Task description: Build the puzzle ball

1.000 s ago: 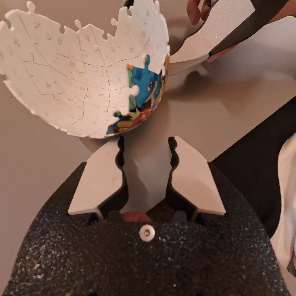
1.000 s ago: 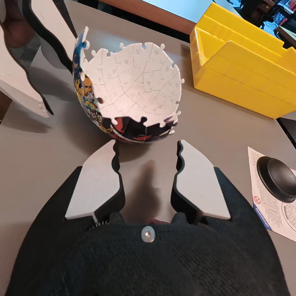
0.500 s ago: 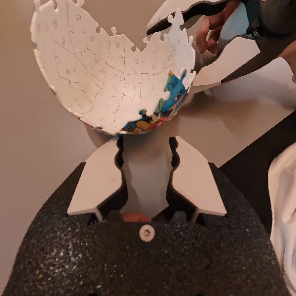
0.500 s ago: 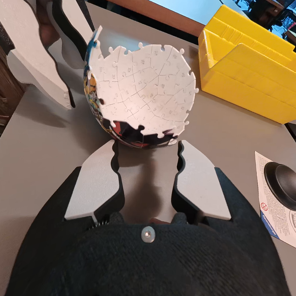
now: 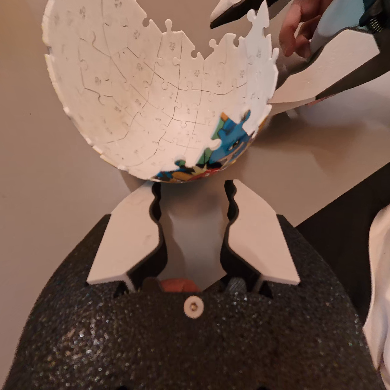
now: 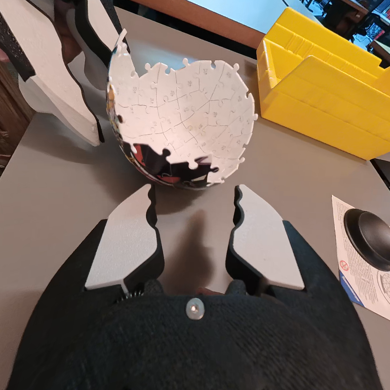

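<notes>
the half-built puzzle ball (image 6: 185, 126) is sitting on the grey table (image 6: 52, 200), a bowl-shaped shell with its open mouth tipping up toward the cameras. white numbered backs are showing inside, printed colour is showing on the outer skin at the bottom (image 5: 228, 143), and the rim is running jagged with tabs and notches.

the right gripper (image 6: 194, 190) is hovering at 6 o'clock of the shell, its jaws standing wide apart and holding nothing, tips just short of the lower edge. the left gripper (image 5: 190, 185) is likewise gaping and empty at 6 o'clock in its own view. seen from the right wrist, it is standing at 10 o'clock, one finger (image 6: 63, 84) just beside the tallest rim piece; whether it is touching i cannot tell.

judging by looks, the shell is seeming light, thin and stiff in the curve but fragile at the seams, so a hard squeeze is likely popping pieces loose, and the glossy outside is probably slipping. pinching the wall lightly across a full piece near the rim, inside and outside, is looking safest.

farther out, a yellow bin (image 6: 316, 88) is lying at 2 o'clock, and a black round stand (image 6: 371, 238) is resting on a printed leaflet (image 6: 358, 280) at 4 o'clock.
</notes>
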Demonstrator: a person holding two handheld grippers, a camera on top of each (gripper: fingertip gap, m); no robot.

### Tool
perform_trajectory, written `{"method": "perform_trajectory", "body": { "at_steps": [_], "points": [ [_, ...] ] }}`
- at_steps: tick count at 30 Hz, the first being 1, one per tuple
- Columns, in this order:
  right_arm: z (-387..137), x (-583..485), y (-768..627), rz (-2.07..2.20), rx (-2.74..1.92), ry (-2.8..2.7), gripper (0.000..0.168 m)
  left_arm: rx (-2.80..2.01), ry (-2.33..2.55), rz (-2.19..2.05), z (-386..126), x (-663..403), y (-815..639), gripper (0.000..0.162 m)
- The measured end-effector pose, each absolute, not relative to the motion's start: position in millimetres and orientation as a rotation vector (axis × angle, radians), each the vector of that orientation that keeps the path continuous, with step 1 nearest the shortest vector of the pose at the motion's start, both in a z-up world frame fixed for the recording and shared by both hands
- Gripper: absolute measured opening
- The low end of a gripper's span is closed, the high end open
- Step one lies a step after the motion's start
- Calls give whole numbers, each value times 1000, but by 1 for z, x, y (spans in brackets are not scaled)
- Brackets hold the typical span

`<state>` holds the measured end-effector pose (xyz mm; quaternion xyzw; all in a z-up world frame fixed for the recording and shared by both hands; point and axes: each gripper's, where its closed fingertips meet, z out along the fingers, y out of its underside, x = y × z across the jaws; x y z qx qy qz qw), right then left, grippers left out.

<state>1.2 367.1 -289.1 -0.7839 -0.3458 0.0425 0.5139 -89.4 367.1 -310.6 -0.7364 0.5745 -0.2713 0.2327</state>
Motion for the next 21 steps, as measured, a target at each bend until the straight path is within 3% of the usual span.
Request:
{"method": "perform_trajectory", "body": {
  "at_steps": [15, 17, 21],
  "points": [
    [-288, 122, 316, -213, -2097, -568, 78, -2048, 1523, -652, -317, -97, 381, 65],
    [-290, 147, 301, -249, -2134, -473, 73, -2057, 1509, -644, -317, -99, 382, 65],
    [-292, 201, 272, -261, -2170, -277, 41, -2076, 1489, -629, -319, -101, 385, 65]
  ]
}}
